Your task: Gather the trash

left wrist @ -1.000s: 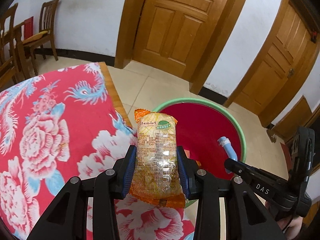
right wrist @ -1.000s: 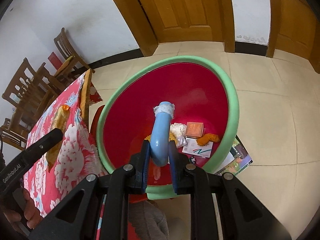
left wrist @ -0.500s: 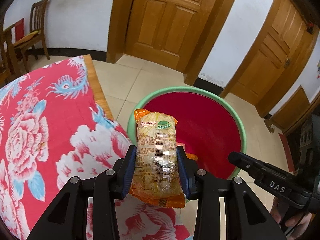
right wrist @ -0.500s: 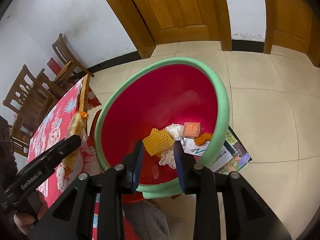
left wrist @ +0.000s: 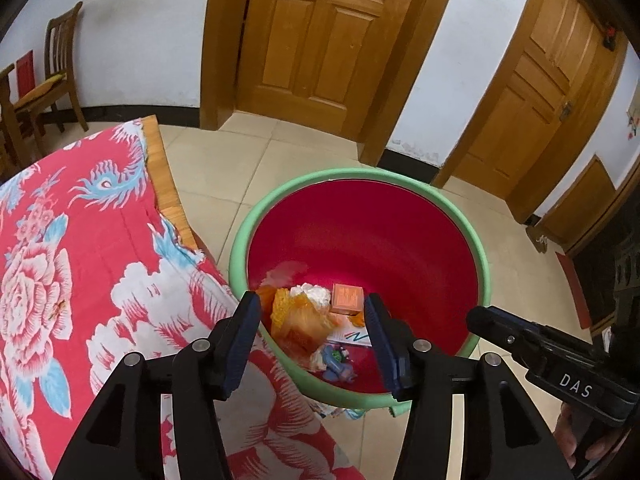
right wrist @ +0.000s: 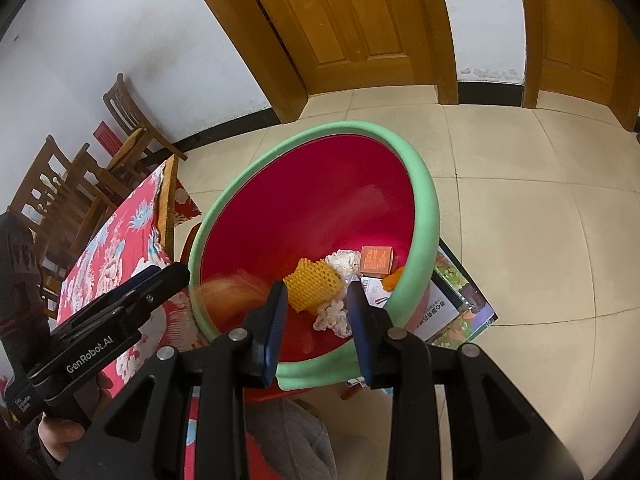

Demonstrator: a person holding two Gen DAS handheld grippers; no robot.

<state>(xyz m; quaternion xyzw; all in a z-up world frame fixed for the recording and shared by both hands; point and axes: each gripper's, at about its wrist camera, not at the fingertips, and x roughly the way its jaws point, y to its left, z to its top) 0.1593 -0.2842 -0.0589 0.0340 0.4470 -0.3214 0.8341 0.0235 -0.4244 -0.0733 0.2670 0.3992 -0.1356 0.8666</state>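
Observation:
A red bin with a green rim [left wrist: 240, 236] stands on the floor beside the table. My left gripper [left wrist: 310, 304] hangs over its near edge, its jaws opening with nothing between them. The orange snack packet [left wrist: 300, 326] lies loose in the bin below, and shows as an orange blur [right wrist: 236, 284] in the right wrist view. My right gripper [right wrist: 317, 292] stands open and empty over the bin rim [right wrist: 424, 208]. Inside lie a yellow foam net [right wrist: 314, 286], white tissue [right wrist: 342, 262], a small orange box [right wrist: 376, 259] and a blue tube [left wrist: 338, 364].
The table with a red floral cloth [left wrist: 80, 260] borders the bin on the left. Magazines [right wrist: 460, 304] lie under the bin. Wooden chairs [right wrist: 132, 128] stand by the wall, and wooden doors [left wrist: 320, 40] are behind. Tiled floor [right wrist: 520, 220] surrounds the bin.
The left gripper moved over the bin, opened and let the snack packet fall in. The right gripper opened and the blue tube dropped into the bin.

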